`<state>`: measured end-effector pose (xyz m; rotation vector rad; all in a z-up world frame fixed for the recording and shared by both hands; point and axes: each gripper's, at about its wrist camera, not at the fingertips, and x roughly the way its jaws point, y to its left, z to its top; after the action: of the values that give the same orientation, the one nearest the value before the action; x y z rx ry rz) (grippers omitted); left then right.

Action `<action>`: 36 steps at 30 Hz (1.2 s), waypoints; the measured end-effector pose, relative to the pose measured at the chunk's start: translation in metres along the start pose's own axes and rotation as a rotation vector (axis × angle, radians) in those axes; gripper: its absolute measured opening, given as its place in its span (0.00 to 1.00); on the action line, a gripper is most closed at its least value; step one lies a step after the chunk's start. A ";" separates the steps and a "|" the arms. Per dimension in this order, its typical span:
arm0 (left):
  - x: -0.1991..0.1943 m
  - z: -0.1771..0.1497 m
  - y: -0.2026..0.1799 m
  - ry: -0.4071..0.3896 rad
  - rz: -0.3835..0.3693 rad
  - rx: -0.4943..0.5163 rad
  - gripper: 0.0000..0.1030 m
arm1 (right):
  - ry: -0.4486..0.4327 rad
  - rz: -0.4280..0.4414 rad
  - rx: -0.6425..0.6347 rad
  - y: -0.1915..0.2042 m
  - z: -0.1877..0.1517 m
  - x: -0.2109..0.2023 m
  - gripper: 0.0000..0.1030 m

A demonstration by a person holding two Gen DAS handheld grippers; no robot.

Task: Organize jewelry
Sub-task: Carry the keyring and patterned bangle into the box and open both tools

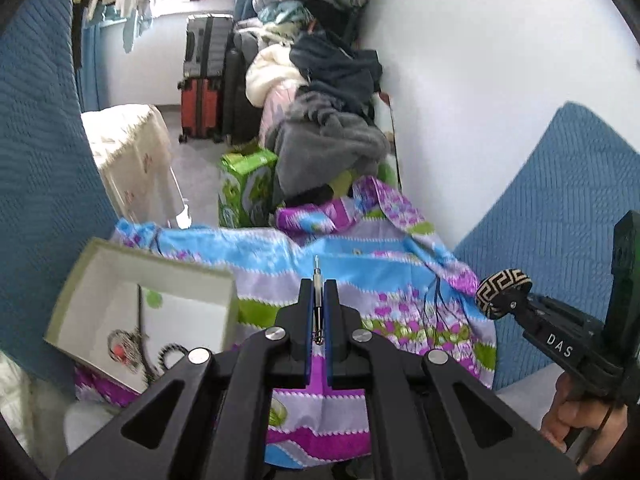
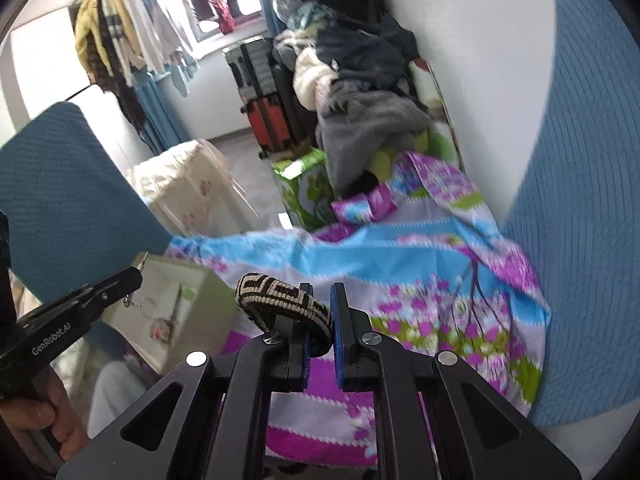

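On the left, the open box (image 1: 140, 304) sits on the patterned cloth (image 1: 360, 264), already holding a few beaded pieces and a dark cord. It looks like the place both items are bound for.

The left tongs (image 1: 319, 300) are closed tight on a thin metal clasp piece (image 1: 317, 304) that stands upright between the blue pads, a small ring hanging at its lower end. To land it well, the person would likely carry it over the box's near wall before releasing, since so slim a thing could slip onto the busy cloth and be hard to find.

The right tongs (image 2: 319, 320) pinch the woven black-and-cream bracelet (image 2: 286, 306) by its band, and most of the loop sticks out to the left. That loop could catch the box rim, so a high approach seems wise.

Blue cushions flank both sides, while the cloth between the box and the right cushion lies bare.
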<state>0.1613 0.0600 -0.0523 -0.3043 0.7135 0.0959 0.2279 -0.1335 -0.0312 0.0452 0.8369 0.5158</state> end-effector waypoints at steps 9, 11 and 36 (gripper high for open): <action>-0.043 0.033 0.050 -0.104 0.062 -0.046 0.04 | -0.076 0.102 -0.089 0.067 0.051 -0.002 0.07; -0.048 0.035 0.065 -0.124 0.104 -0.054 0.04 | -0.094 0.138 -0.108 0.086 0.055 0.002 0.07; 0.040 -0.031 0.215 0.147 0.278 -0.270 0.04 | 0.305 0.233 -0.363 0.206 -0.024 0.178 0.08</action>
<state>0.1316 0.2545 -0.1525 -0.4722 0.8874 0.4397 0.2231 0.1244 -0.1230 -0.2786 1.0291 0.9032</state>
